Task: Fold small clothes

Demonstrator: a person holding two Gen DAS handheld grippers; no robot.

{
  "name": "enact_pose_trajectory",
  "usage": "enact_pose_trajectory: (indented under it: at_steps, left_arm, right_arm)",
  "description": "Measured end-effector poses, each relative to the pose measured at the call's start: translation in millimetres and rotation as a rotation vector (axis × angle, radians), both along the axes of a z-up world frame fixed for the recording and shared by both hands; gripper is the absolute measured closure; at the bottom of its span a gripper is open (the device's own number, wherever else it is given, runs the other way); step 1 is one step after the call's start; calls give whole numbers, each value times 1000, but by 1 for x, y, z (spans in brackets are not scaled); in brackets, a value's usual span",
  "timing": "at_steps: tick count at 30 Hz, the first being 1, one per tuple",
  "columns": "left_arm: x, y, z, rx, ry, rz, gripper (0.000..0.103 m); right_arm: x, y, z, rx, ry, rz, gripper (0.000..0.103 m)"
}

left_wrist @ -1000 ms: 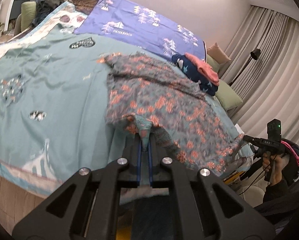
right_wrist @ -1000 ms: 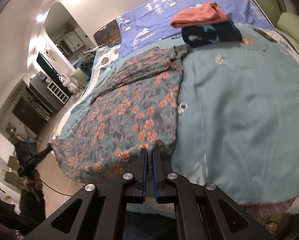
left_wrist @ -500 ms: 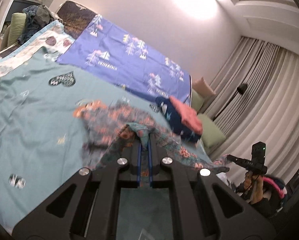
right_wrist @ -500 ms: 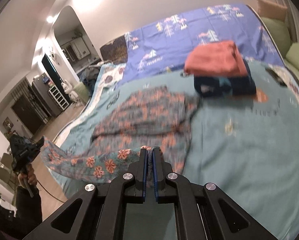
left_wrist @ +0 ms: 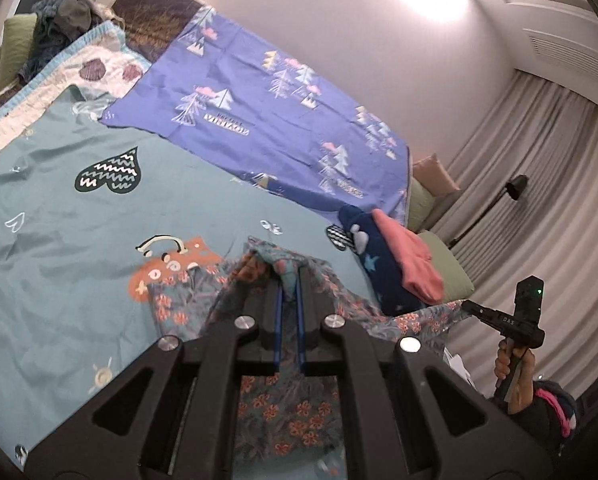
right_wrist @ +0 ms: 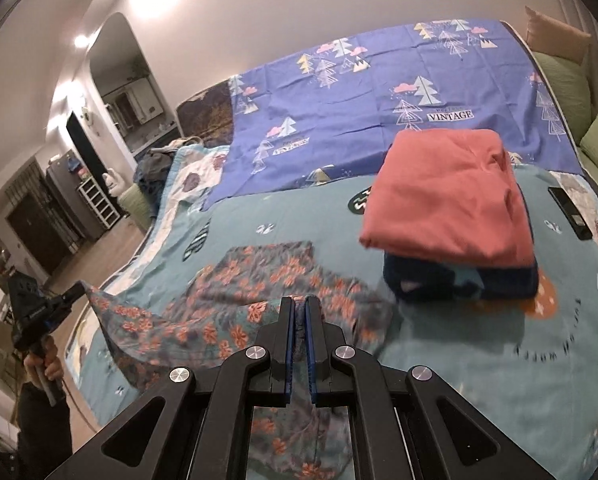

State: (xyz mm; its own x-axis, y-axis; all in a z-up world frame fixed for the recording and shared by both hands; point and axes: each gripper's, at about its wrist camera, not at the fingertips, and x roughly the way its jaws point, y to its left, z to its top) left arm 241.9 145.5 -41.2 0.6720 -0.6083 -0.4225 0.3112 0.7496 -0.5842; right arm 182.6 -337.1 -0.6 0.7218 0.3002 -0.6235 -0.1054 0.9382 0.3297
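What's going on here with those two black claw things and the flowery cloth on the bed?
A person holds a claw in each hand. The left claw and the right claw are each shut on an edge of the flowery garment, lifting the near part over the rest that lies on the bed. Beside it sits a stack of folded clothes.

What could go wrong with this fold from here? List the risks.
1. The floral garment is pinched only at its edge by the left gripper and right gripper; thin cloth could slip out.
2. The folded pink and navy stack lies close beside it; a sweep could knock it.
3. The hem sags between the grippers, so the fold may land uneven.
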Motion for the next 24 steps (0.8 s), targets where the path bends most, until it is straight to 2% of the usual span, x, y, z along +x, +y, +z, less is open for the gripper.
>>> enact_pose_trajectory:
  at_steps: [5, 9, 15, 18, 21, 23, 24]
  left_arm:
    - [43, -13, -20, 14, 64, 6, 96]
    - [65, -17, -46, -17, 135, 17, 96]
    - [86, -15, -77, -31, 209, 49, 96]
    - [95, -9, -90, -37, 271, 88, 96]
    - [99, 1, -95, -71, 322, 103, 96]
    - [96, 12, -84, -94, 289, 121, 95]
    - [93, 20, -74, -89, 257, 148, 94]
  right_arm:
    - [51, -8, -22, -3, 52, -46, 99]
    - [79, -8, -46, -51, 85, -93, 99]
    - [98, 2, -82, -165, 151, -129, 98]
    - [104, 1, -91, -201, 163, -160, 97]
    - [107, -6, -94, -180, 202, -199, 78]
    - [102, -9, -85, -150, 190, -215, 71]
    - [96, -9, -77, -159, 161, -227, 56]
